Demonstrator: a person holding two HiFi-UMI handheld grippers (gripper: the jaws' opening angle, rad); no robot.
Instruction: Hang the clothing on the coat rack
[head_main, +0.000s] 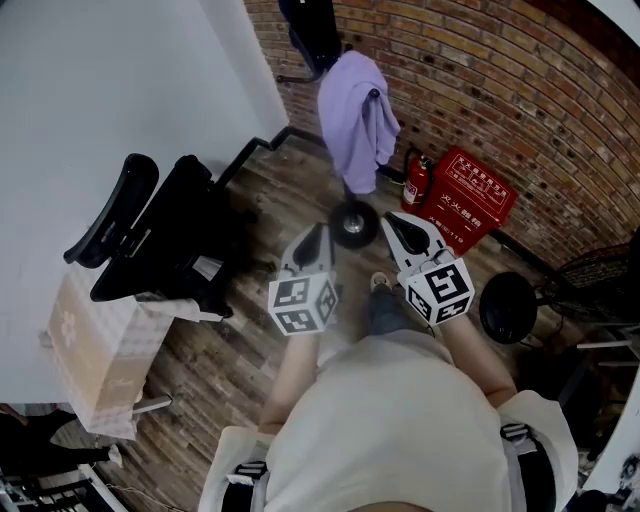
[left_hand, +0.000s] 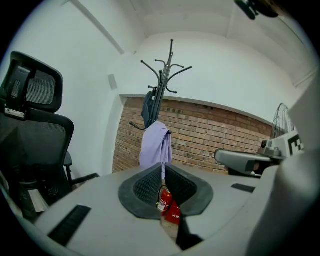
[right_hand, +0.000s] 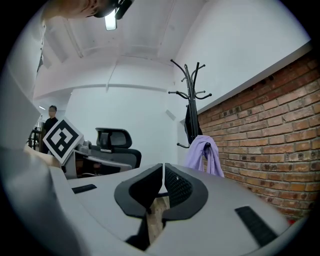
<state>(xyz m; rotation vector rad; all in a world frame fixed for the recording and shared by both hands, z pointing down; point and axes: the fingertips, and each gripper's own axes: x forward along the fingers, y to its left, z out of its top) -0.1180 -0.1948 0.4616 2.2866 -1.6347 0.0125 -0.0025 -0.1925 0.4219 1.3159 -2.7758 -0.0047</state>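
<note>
Far centre, by brick wall: purple garment (head_main: 356, 120) hangs draped on rack (head_main: 353, 223) hook, dark garment above it. Hang step looks done, task near complete.

- left gripper (head_main: 316, 240): jaws pressed together, nothing between, touching nothing.
- right gripper (head_main: 404, 232): same, jaws together, empty.
- both held near body, well apart from rack, pointing toward it.

Next move, my read: none needed on garment; check it sits secure on hook, else re-grip and reseat. Chair (head_main: 150, 235) left, clear of path.
</note>
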